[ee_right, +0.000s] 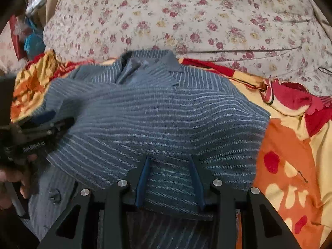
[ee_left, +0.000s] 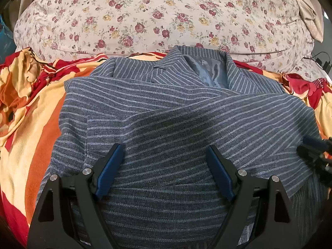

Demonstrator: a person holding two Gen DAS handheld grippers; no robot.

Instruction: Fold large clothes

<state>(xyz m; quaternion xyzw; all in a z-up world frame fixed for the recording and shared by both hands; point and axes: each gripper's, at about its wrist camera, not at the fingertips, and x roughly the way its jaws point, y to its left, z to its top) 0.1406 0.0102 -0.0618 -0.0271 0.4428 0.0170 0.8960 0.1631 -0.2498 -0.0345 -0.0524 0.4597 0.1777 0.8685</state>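
Note:
A grey-blue pinstriped jacket [ee_left: 166,108] lies folded on the bed, its collar [ee_left: 207,70] at the far side and a sleeve laid across the front. My left gripper [ee_left: 165,147] hovers open and wide over the near part, with nothing pinched. From the right wrist view the jacket [ee_right: 155,114] fills the middle. My right gripper [ee_right: 169,158] sits at the jacket's near folded edge, its fingers partly apart with the cloth lying flat between them and no bunch pinched. The left gripper [ee_right: 41,124] shows at the left edge, held by a hand [ee_right: 12,176].
An orange, yellow and red blanket [ee_left: 31,114] covers the bed under the jacket [ee_right: 290,155]. A bulky floral duvet [ee_left: 166,16] is piled behind the collar [ee_right: 186,20]. Loose clutter [ee_right: 31,35] sits at the far left. The right gripper [ee_left: 315,151] shows at the frame's right edge.

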